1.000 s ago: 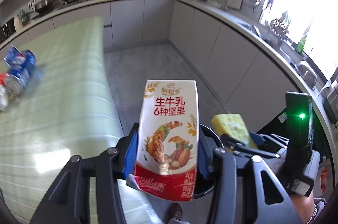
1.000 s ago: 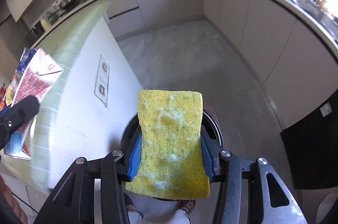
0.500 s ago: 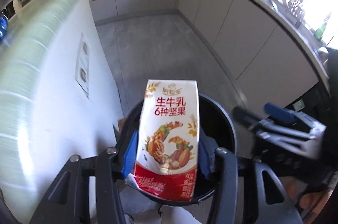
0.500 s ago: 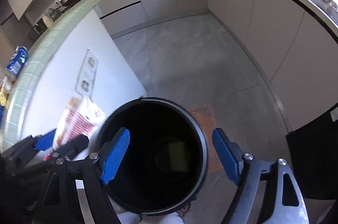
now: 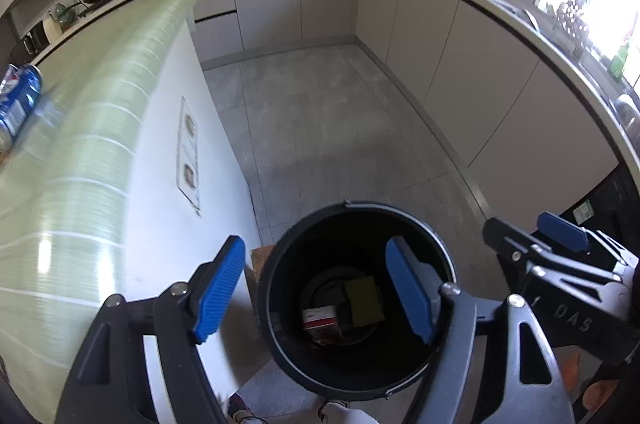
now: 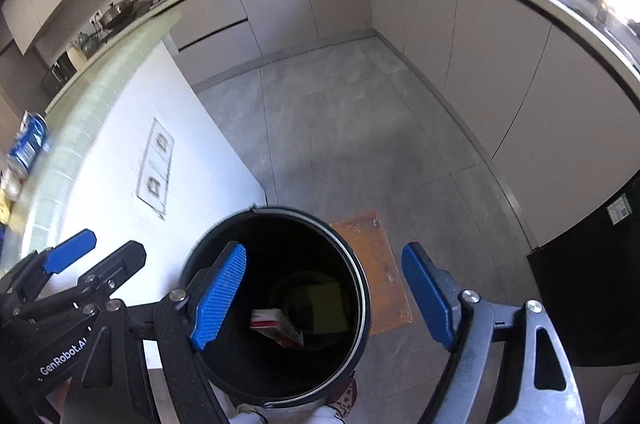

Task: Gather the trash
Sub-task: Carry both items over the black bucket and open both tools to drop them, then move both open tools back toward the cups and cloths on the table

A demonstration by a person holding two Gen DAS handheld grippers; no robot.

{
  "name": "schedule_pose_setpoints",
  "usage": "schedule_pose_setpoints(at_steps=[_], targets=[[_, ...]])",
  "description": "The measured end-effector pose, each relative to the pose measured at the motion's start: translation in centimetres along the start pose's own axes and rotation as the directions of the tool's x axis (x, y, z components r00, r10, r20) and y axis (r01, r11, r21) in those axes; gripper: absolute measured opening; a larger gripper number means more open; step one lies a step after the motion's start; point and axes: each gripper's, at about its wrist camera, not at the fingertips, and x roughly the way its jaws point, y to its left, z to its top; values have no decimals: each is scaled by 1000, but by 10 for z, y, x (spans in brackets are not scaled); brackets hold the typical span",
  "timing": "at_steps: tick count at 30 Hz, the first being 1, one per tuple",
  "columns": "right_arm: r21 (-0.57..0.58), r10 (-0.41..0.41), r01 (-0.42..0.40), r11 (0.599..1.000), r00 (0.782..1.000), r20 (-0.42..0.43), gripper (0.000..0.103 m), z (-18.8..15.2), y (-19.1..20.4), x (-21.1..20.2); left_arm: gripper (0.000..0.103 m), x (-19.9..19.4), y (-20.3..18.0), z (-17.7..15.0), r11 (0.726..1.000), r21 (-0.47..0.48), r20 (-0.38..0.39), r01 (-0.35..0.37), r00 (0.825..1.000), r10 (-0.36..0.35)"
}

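Item: left gripper [image 5: 316, 288]. Jaws opening, about half spread, nothing between them; poised above the mouth of the bin [image 5: 280, 336].

Item: right gripper [image 6: 324, 294]. Jaws wide apart and empty; its left pad is over the bin mouth, its right pad over the brown mat [image 6: 378, 264] on the floor.

Item: bin, black, round, on the floor at the near end of the white island. Holds a red-and-white carton [image 5: 322, 322] lying tipped on the bottom and a yellow sponge [image 5: 364, 300] just beside it, on its right.

Item: cans [image 5: 16, 104], blue, on the green tabletop [image 5: 80, 152], far left, well apart from the bin. Judged to be trash not yet collected.

Risks, judged:
- The two grippers hang close side by side over the bin; swinging both back toward the tabletop at once could knock them together.
- The cans look round and smooth; a grip off centre could send one rolling off the tabletop edge.
- A low sweep away could catch the bin rim and shift or tip it.

View differences:
- Right wrist view alone shows the full mat to the right of the bin, and pale and yellow scraps near the cans, too blurred to name.
- Left wrist view alone shows a broad stretch of tabletop surface.
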Motion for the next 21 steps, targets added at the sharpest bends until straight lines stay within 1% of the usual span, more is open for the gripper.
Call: schedule_pose_setpoints(at_steps=[5, 8, 11, 12, 15, 17, 18, 21], targets=[[-4, 5, -5, 1000, 998, 69, 82, 11, 20, -46, 74, -41, 13, 15, 1000, -8, 64, 26, 998, -26], [-19, 24, -22, 1000, 993, 116, 82, 14, 43, -72, 74, -63, 34, 18, 999, -18, 103, 27, 994, -25], [-46, 52, -46, 998, 988, 144, 82, 16, 77, -89, 74, -83, 73, 20, 999, -53, 129, 9, 992, -2], [-58, 66, -58, 997, 986, 152, 82, 16, 92, -94, 74, -86, 83, 18, 998, -62, 121, 15, 993, -7], [-83, 98, -86, 993, 982, 164, 82, 14, 132, -101, 74, -102, 125, 12, 995, -99, 129, -18, 991, 31], [-101, 121, -105, 989, 979, 165, 82, 10, 164, -104, 75, -115, 159, 5, 991, -129, 140, -43, 988, 61], [-108, 131, -114, 988, 978, 164, 82, 7, 175, -105, 75, -118, 172, 1, 989, -140, 146, -52, 987, 73], [-133, 156, -135, 982, 974, 164, 82, -2, 227, -107, 78, -129, 218, -10, 981, -178, 158, -81, 981, 110]])
